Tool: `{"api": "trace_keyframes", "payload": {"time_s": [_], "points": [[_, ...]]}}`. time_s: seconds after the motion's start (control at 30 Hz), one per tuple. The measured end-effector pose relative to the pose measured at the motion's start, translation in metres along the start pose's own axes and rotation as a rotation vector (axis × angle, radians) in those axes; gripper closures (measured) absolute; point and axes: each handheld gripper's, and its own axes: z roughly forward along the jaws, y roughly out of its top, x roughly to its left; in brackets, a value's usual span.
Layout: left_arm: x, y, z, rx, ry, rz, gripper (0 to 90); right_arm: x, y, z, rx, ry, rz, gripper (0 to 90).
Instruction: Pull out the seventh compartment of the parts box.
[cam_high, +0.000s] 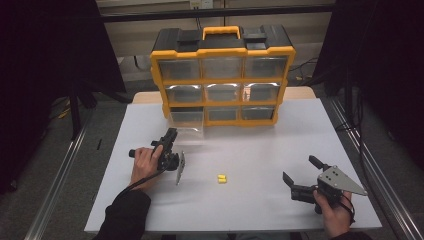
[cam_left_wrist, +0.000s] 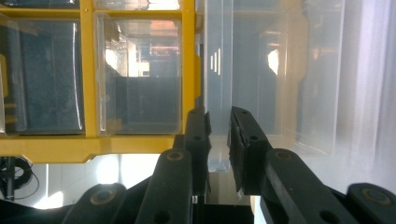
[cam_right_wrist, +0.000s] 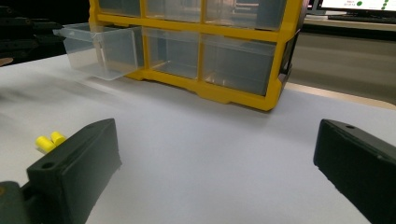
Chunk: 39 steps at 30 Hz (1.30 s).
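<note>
Standing at the twelve o'clock end of the white table in the high view is a yellow-framed plastic organiser cabinet with a black top and yellow carry handle, holding three rows of three clear drawers. Its bottom-left clear plastic drawer is pulled partway out toward six o'clock, while the other drawers sit flush in the frame.

At about nine o'clock from the table's middle, the left gripper is held turned on its side in the person's left hand, its jaws pointing toward one o'clock at the protruding drawer. In the left gripper view the two black jaws are nearly together with the drawer's front lip between them; whether the pads press on the lip cannot be told for certain, though only a thin gap shows.

Near the table's middle, slightly toward six o'clock, lies a small pair of yellow cylindrical foam earplugs, side by side and touching.

At four o'clock the right gripper rests low over the table in the person's right hand, its jaws spread wide apart and holding nothing, pointing toward ten o'clock. In the right gripper view the earplugs lie just beyond its left jaw.
</note>
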Motion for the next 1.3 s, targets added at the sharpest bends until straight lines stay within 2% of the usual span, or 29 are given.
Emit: {"api": "trace_keyframes", "payload": {"time_s": [0.1, 0.17, 0.23, 0.37, 0.43, 0.5, 0.6, 0.73, 0.77, 0.8, 0.87, 0.93, 0.97, 1.03, 1.07, 1.1, 1.13, 1.2, 1.3], "points": [[0.000, -0.001, 0.001, 0.003, 0.006, -0.056, 68.4, 0.000, 0.000, 0.000, -0.001, 0.002, 0.000, 0.1], [0.002, -0.003, 0.002, 0.007, -0.004, -0.139, 62.4, 0.000, 0.000, 0.000, -0.001, 0.002, 0.000, 0.1], [0.004, -0.004, 0.001, 0.008, -0.002, -0.152, 56.8, 0.000, 0.000, 0.000, -0.001, 0.001, -0.001, 0.1], [0.006, -0.006, 0.002, -0.013, 0.007, -0.290, 41.9, 0.000, 0.000, 0.000, 0.000, 0.002, 0.000, 0.1], [0.007, -0.006, 0.002, -0.013, 0.003, -0.341, 32.1, 0.000, 0.000, 0.000, -0.001, 0.001, -0.001, 0.1], [0.009, -0.007, 0.002, -0.012, 0.003, -0.373, 27.5, 0.000, 0.000, 0.000, -0.001, 0.000, -0.001, 0.1], [0.010, -0.008, 0.003, 0.017, -0.031, -0.469, 17.3, 0.000, 0.000, 0.000, -0.003, -0.004, -0.003, 0.1], [0.013, -0.010, 0.001, -0.007, -0.085, -0.619, 16.2, 0.000, 0.000, 0.000, -0.002, -0.003, -0.002, 0.1], [0.015, -0.010, 0.001, -0.009, -0.092, -0.650, 15.4, 0.000, 0.000, 0.000, -0.002, -0.003, -0.003, 0.1], [0.016, -0.011, 0.000, -0.011, -0.096, -0.703, 13.5, 0.000, 0.000, 0.000, -0.001, -0.003, -0.003, 0.1], [0.018, -0.012, -0.001, -0.019, -0.117, -0.769, 11.8, 0.000, 0.000, 0.000, -0.002, 0.000, -0.003, 0.1], [0.020, -0.014, -0.002, -0.010, -0.145, -0.849, 10.2, 0.000, 0.000, 0.000, -0.001, 0.000, -0.002, 0.1], [0.020, -0.014, -0.002, -0.009, -0.156, -0.875, 9.4, 0.000, 0.000, 0.000, 0.000, -0.002, -0.002, 0.1], [0.022, -0.016, -0.003, -0.007, -0.208, -0.952, 10.0, 0.000, 0.000, 0.000, 0.001, -0.003, -0.003, 0.1], [0.022, -0.016, -0.004, -0.008, -0.234, -1.000, 11.2, 0.000, 0.000, 0.000, -0.002, -0.001, -0.003, 0.1], [0.024, -0.017, -0.004, -0.007, -0.265, -1.066, 11.5, 0.000, 0.000, 0.000, -0.001, -0.002, -0.004, 0.1], [0.024, -0.018, -0.004, -0.010, -0.277, -1.104, 11.3, 0.000, 0.000, 0.000, -0.001, -0.003, -0.005, 0.1], [0.027, -0.020, -0.006, -0.008, -0.328, -1.193, 11.0, 0.000, 0.000, 0.000, -0.001, -0.002, -0.002, 0.1], [0.027, -0.023, -0.007, -0.016, -0.378, -1.273, 10.7, 0.000, 0.000, 0.000, -0.001, -0.002, -0.004, 0.0]]}}
